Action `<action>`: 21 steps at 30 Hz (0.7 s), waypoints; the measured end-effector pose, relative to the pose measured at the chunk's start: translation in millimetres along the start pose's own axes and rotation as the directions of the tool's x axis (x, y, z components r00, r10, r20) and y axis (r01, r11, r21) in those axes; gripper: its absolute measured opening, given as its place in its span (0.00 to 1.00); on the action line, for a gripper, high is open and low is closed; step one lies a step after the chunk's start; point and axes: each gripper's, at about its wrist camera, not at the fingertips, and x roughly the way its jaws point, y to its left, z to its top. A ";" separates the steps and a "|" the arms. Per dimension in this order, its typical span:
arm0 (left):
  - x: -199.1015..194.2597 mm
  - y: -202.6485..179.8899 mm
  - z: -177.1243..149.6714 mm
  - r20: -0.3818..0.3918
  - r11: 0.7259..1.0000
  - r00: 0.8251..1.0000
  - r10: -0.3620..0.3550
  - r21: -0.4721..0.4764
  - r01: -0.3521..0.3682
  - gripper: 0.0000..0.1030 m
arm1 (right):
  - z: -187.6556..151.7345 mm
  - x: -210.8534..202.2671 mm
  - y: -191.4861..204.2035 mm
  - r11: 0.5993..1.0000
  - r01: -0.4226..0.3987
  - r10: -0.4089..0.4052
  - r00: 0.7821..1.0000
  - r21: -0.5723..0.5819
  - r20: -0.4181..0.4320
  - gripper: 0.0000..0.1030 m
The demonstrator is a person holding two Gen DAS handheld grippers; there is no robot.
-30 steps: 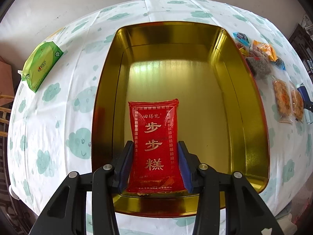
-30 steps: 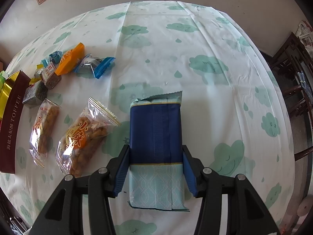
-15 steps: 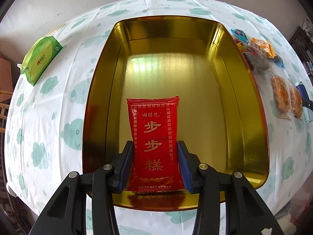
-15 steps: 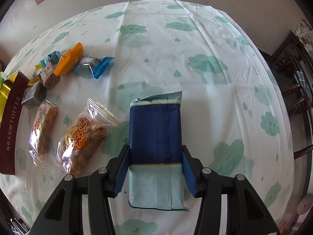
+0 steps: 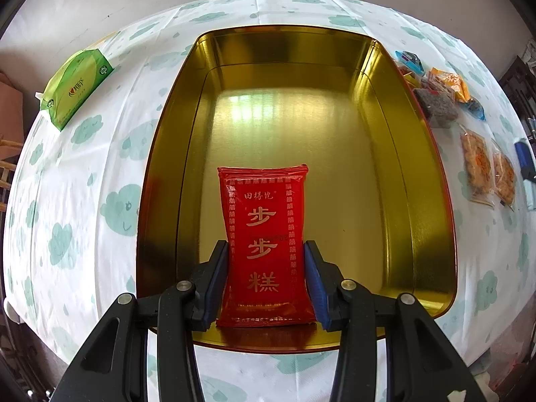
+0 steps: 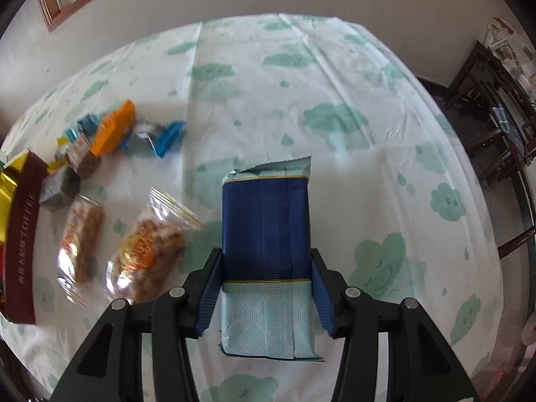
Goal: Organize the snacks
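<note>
Snacks were held in both tools. The left hand-held gripper [image 5: 266,268] was clamped on a red packet [image 5: 264,244], its blue pads pressing the packet's two long sides. The packet's long axis ran straight forward along the fingers, over the near end of an open gold tin [image 5: 385,154]. The tin's floor lay directly ahead of and below the packet, so the left hand was judged the nearer one for a placement. The packet was glossy film, flat and rectangular, with crimped end seals and gold print. The tin was a deep rectangle with rounded corners and a mirror-like metal lining.

The right hand-held gripper [image 6: 266,288] was clamped on a dark blue packet [image 6: 266,227] with a pale patterned near end, its long axis also pointing forward. It was held above the table [image 6: 335,83], which was covered by a white cloth with green clouds. The tin's maroon outer wall showed at the far left of this view, so the blue packet's goal was judged to lie to the left.

Two clear bags of fried snacks [image 6: 147,248] and a cluster of small wrapped sweets [image 6: 114,134] lay between the right hand-held gripper and the tin. A green tissue pack [image 5: 78,87] lay near the table's far left edge.
</note>
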 end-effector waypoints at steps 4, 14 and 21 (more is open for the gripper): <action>1.2 0.4 2.3 -0.001 1.000 1.000 -0.010 -0.009 0.010 0.42 | 5.1 -24.1 10.2 1.000 -0.021 0.021 0.998 -0.002 0.062 0.49; -3.8 -2.7 7.7 0.045 1.000 0.999 -0.020 -0.006 0.020 0.64 | 8.3 -68.7 82.5 0.978 -0.179 0.192 0.973 -0.110 0.126 0.49; -45.6 8.5 10.9 0.186 0.999 0.982 -0.031 -0.027 0.037 0.73 | -0.9 -80.9 149.6 0.944 -0.273 0.296 0.949 -0.187 0.107 0.49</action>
